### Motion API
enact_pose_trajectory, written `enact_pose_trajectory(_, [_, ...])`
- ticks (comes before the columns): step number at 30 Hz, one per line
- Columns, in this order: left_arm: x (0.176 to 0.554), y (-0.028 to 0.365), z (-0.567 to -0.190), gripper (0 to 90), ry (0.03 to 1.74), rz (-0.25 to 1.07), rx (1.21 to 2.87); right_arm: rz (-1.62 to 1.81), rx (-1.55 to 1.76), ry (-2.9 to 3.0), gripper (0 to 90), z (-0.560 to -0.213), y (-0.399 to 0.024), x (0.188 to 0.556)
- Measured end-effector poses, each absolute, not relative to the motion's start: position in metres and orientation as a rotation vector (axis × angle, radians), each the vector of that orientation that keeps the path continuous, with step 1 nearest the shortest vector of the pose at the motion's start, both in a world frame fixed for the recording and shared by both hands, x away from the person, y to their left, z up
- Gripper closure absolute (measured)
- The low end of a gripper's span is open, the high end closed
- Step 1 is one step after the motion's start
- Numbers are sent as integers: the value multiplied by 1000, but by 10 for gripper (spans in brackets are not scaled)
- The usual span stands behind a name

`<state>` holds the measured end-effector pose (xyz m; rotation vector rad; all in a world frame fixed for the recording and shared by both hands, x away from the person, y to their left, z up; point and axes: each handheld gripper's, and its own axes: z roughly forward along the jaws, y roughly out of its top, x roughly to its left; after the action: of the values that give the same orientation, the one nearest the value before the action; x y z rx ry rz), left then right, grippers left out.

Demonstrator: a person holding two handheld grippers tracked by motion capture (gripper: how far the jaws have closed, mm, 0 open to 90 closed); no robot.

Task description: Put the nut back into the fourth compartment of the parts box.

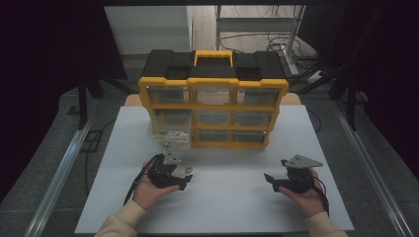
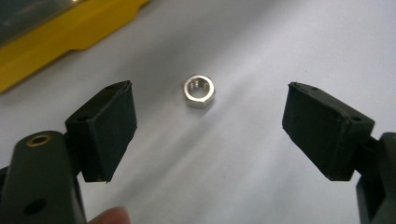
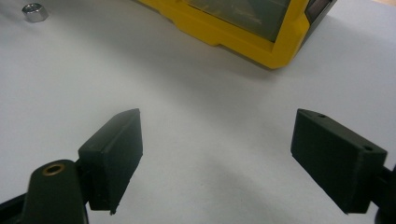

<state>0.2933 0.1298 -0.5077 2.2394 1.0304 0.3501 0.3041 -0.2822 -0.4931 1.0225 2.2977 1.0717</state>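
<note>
**Small nut, wide claws: an easy miss**

At the lower left of the high view, the left claw (image 1: 184,180) lies low over the white counter (image 1: 237,207), its jaws spread wide and holding nothing. In the left gripper view the nut (image 2: 200,91) lies flat on the counter, ahead of the jaws and between their lines, touching neither pad. In the high view it shows as a pale speck (image 1: 188,169) just above the left claw's tips, below the drawer (image 1: 170,133) that sticks out of the yellow organizer (image 1: 213,106) at its lower left.

The risk, as I judge it: the nut is small and flat, so closing before the jaws reach it would catch air, and a pad coming in unevenly could push or flip it away across the smooth counter.

At the lower right of the high view, the right claw (image 1: 273,179) is likewise wide open and empty, well apart from the nut.
</note>
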Motion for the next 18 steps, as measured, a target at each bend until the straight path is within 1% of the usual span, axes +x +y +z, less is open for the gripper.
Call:
enact_pose_trajectory(11, [303, 113, -523, 195, 1034, 372, 2274, 1069, 1023, 2303, 172, -494, -281, 304])
enact_pose_trajectory(18, [307, 109, -528, 242, 1075, 376, 2266, 1068, 1019, 2307, 171, -494, -281, 304])
